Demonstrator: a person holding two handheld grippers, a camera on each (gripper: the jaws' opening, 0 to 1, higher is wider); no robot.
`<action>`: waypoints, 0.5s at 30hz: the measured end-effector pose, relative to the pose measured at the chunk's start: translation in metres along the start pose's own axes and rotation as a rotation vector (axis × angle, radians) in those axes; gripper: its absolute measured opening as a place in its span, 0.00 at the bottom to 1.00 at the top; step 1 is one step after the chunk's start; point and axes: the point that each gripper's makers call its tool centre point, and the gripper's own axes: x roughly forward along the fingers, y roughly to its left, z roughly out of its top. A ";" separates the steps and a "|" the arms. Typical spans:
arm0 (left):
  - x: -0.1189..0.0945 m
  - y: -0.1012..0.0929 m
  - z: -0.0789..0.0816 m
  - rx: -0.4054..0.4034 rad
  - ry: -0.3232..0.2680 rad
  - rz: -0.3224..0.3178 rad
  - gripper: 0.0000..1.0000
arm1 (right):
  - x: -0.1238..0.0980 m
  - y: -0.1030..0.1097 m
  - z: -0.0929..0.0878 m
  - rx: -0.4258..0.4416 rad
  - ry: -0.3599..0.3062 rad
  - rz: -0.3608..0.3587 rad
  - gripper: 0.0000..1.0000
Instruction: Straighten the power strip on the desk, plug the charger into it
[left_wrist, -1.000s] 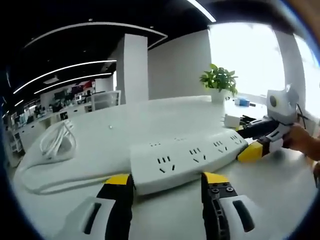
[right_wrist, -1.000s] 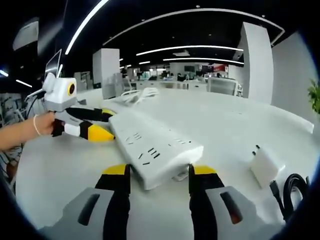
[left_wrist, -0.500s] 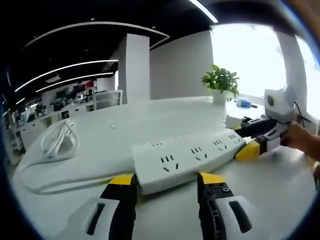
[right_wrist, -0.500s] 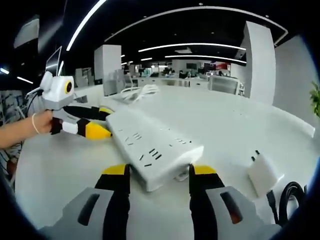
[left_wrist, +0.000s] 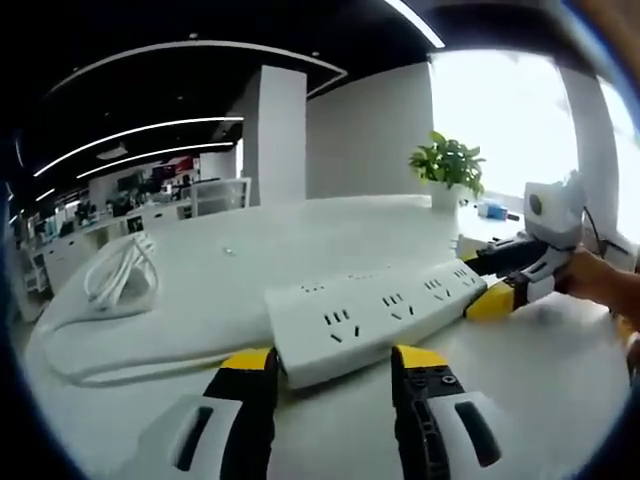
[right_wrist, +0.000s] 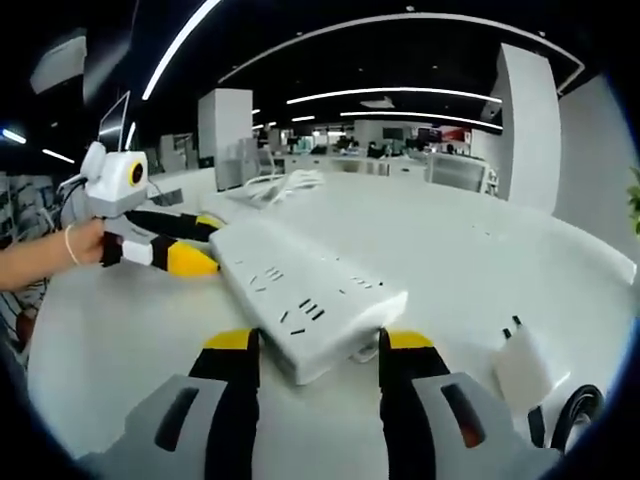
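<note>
While the power strip (left_wrist: 375, 315) is lying flat on the white counter (left_wrist: 560, 370), the left gripper view has the left tongs (left_wrist: 330, 362) set around its near end, one jaw on each side, gap about as wide as the strip. Can't really tell if they're pinching it or just bracketing it. The strip's long axis runs away to the far right, where the right tongs (left_wrist: 500, 290) sit at its other end. Its cable is bundled at far left (left_wrist: 120, 285), and a potted plant (left_wrist: 450, 165) sits at the back.

In the right gripper view it's mirrored: the right tongs (right_wrist: 315, 350) straddle the near end, jaws apart, again no clear squeeze. The strip (right_wrist: 300, 295) stretches off to the far left toward the left tongs (right_wrist: 190, 250). The charger (right_wrist: 525, 365) lies on the counter just right of these tongs, prongs up, apart from the strip, so I'd guess the right hand is the closer one for it.
</note>
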 end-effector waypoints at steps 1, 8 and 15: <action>0.000 0.000 0.000 0.001 0.001 0.000 0.46 | 0.000 0.000 0.000 0.000 0.000 0.001 0.47; 0.000 -0.002 0.000 -0.006 0.006 0.007 0.45 | 0.003 -0.006 0.002 -0.003 -0.002 0.008 0.47; 0.000 -0.002 0.000 -0.006 0.009 0.015 0.43 | 0.006 -0.010 0.004 -0.016 -0.001 0.014 0.46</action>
